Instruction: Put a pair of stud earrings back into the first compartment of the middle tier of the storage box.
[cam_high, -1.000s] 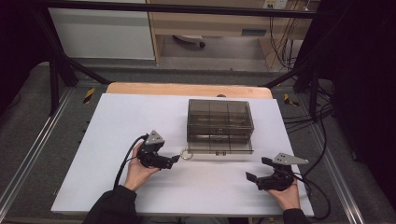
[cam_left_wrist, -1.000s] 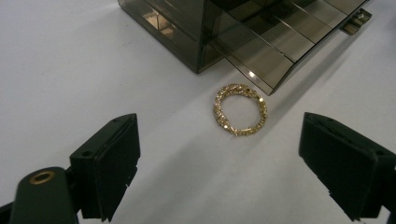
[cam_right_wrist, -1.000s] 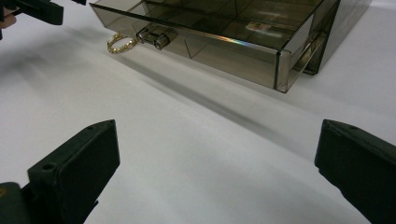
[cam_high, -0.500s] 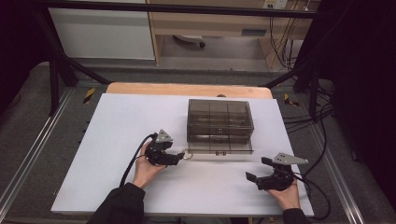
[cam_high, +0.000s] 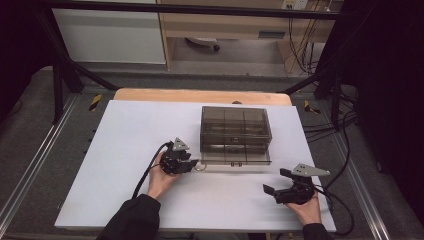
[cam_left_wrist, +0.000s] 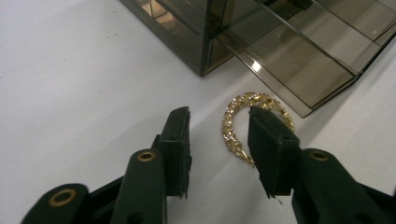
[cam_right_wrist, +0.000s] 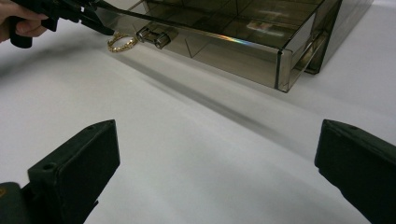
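Observation:
A gold glittery ring (cam_left_wrist: 232, 125) lies flat on the white table (cam_high: 125, 150), just in front of the left corner of a smoked clear box (cam_high: 235, 127) whose bottom drawer (cam_high: 235, 156) is pulled out. My left gripper (cam_left_wrist: 219, 116) points at the ring (cam_high: 200, 166). Its jaws have just been closing, with the ring's near arc between them and the right jaw over its far side. No pad visibly presses on it. My right gripper (cam_high: 274, 181) rests at the table's front right, open wide with nothing between its fingers (cam_right_wrist: 74, 163).
The drawer's front wall (cam_right_wrist: 224, 42) carries a small metal latch (cam_right_wrist: 154, 36), close to the ring (cam_right_wrist: 122, 43). Wooden board edge (cam_high: 200, 95) behind the table. Bare table surface lies left of and in front of the box.
The left gripper has moved right, up to the ring by the drawer's corner, and its jaws stand narrower. The right gripper has kept still.

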